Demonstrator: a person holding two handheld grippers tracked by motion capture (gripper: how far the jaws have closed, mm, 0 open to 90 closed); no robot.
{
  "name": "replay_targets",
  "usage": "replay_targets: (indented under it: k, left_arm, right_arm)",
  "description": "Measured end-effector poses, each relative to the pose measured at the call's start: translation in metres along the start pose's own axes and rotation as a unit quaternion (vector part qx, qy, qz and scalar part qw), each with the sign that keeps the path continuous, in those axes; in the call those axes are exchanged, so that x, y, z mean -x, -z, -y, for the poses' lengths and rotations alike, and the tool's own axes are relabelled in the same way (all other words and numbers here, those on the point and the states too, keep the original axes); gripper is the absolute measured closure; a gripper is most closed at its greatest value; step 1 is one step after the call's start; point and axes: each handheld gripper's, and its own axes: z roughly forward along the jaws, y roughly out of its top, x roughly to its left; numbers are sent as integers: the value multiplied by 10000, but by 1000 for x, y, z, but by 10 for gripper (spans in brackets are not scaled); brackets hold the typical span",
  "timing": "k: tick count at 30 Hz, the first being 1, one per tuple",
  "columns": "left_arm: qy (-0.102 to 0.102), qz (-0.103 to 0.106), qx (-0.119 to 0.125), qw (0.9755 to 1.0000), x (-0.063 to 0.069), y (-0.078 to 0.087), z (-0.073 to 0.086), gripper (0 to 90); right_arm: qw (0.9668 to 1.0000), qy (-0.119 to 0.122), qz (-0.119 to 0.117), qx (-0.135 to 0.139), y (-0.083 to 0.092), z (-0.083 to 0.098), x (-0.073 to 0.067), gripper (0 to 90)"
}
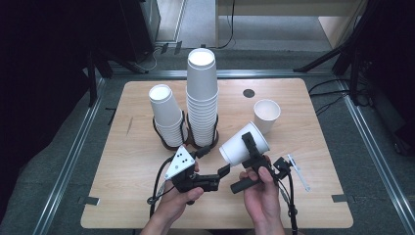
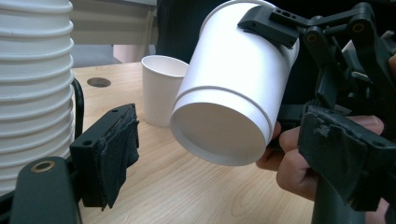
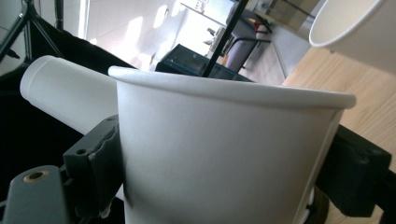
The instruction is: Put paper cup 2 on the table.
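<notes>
Cups: two stacks (image 1: 201, 98) beyond left hand-held gripper (image 1: 226, 170) | one loose cup (image 1: 266, 115) beyond right hand-held gripper (image 1: 251, 145) | one tilted cup (image 1: 243, 144) clamped by right, above desk (image 1: 137, 196) | left's jaws held apart, nothing gripped

Lone cup (image 1: 266, 115) right of stacks (image 1: 202, 98)

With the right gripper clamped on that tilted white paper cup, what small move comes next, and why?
Probably bring the left gripper up to the base of the tilted white paper cup. The right gripper grips its rim, a seam suggests two nested cups, and the left jaws stand open beside the base.
</notes>
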Motion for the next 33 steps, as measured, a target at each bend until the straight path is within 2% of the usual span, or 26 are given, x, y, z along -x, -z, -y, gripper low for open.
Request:
replay_targets:
  k: [3,8,10,13,17,20,21,23,25,29,33]
  left_arm:
    - [20,-6,-3,10000,-1,0,0,128]
    - [28,-4,40,10000,-1,1,-1,128]
    - [17,-9,45,10000,-1,1,-1,129]
    - [15,-11,36,10000,-2,2,-1,129]
    - [38,-23,41,10000,-3,2,-1,129]
    - [49,-27,48,10000,-3,2,-1,129]
    - [52,-28,46,10000,-3,2,-1,130]
    - [51,-30,46,10000,-3,2,-1,129]
    - [49,-37,46,10000,-4,2,-1,129]
    - [42,-36,34,10000,-4,2,-1,129]
    - [42,-28,14,10000,-4,1,0,129]
  right_arm:
    - [9993,343,89,114,1,-2,-1,131]
    - [9972,712,128,190,1,-4,-3,131]
    - [9948,977,162,252,0,-4,-3,131]
    - [9917,1234,189,312,0,-5,-5,131]
    - [9851,1667,249,352,-1,-5,-5,131]
    - [9788,1993,303,360,-1,-5,-5,131]
    - [9771,2074,313,361,-1,-5,-5,131]
    - [9757,2141,331,329,-1,-6,-4,131]
    - [9719,2303,336,356,0,-7,-4,131]
    - [9589,2781,386,415,0,-8,-4,130]
    - [9505,3052,406,420,0,-8,-4,130]
